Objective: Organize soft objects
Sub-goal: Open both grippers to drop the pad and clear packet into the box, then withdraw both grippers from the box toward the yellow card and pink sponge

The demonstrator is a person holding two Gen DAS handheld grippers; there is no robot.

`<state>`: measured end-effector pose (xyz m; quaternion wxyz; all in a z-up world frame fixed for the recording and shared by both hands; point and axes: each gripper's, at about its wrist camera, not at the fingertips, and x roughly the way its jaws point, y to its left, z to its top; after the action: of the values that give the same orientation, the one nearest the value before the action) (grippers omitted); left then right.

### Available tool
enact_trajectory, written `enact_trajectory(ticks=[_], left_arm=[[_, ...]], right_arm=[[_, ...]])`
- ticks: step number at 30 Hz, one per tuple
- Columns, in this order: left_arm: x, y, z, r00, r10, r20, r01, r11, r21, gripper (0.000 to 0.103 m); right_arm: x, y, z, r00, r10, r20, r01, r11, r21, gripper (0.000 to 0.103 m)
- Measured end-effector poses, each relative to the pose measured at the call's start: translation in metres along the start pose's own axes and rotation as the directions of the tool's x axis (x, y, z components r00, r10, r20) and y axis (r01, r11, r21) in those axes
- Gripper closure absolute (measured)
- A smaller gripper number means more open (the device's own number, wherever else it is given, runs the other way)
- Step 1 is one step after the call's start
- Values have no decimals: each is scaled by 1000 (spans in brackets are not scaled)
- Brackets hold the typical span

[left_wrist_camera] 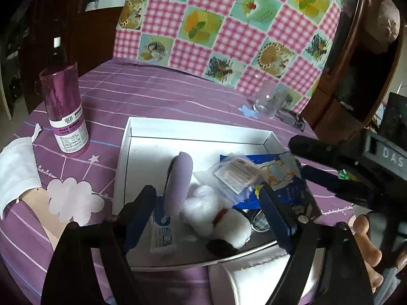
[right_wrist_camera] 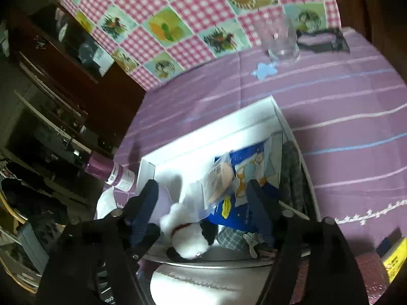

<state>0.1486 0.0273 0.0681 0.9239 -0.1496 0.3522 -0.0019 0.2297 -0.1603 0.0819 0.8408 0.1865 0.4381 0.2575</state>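
Both grippers hang over the near edge of a white box [left_wrist_camera: 127,137] on a purple-clothed table [left_wrist_camera: 152,96], jaws spread wide and pinching nothing. Between the left gripper [left_wrist_camera: 208,218] fingers lies a white plush toy [left_wrist_camera: 216,216] with a red collar, beside a lilac roll [left_wrist_camera: 179,178] and a small tube [left_wrist_camera: 162,231]. Under the right gripper [right_wrist_camera: 203,211], a clear packet [right_wrist_camera: 216,180] rests on a blue pouch [right_wrist_camera: 254,162], with grey fabric [right_wrist_camera: 292,178] along the box's right wall. Farther off stand a purple bottle [left_wrist_camera: 64,111] near the table's left edge and a glass [left_wrist_camera: 269,99] toward the far edge, before a checked cloth [left_wrist_camera: 229,25].
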Motion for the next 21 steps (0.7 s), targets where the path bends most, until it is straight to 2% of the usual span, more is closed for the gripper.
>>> enact_trajectory(ticks=[3, 7, 12, 15, 16, 17, 19, 21], left_arm=[[-6, -1, 1, 1000, -20, 23, 20, 1000, 0, 19], [-19, -1, 2, 996, -55, 73, 56, 998, -10, 19], [-23, 0, 4, 994, -54, 98, 55, 998, -6, 19], [-20, 2, 5, 994, -30, 104, 32, 999, -11, 24], [-16, 3, 6, 995, -27, 97, 28, 1000, -12, 30], [-13, 5, 6, 996, -25, 89, 26, 1000, -14, 46], [-3, 9, 7, 999, -16, 42, 17, 999, -28, 66], [1, 10, 4, 1000, -13, 26, 14, 999, -30, 74]], right_arm=[[-13, 10, 1, 999, -12, 46, 14, 999, -46, 27], [-31, 18, 1, 993, 20, 116, -10, 996, -86, 24], [-27, 21, 3, 989, -108, 104, 119, 988, -97, 23], [-21, 18, 2, 987, -135, 85, 144, 984, -108, 23], [-19, 17, 2, 988, -134, 73, 141, 984, -107, 23], [-18, 16, 2, 989, -131, 65, 137, 985, -105, 23], [-16, 15, 2, 990, -129, 50, 133, 986, -104, 23], [-15, 15, 1, 990, -134, 48, 139, 985, -107, 23]])
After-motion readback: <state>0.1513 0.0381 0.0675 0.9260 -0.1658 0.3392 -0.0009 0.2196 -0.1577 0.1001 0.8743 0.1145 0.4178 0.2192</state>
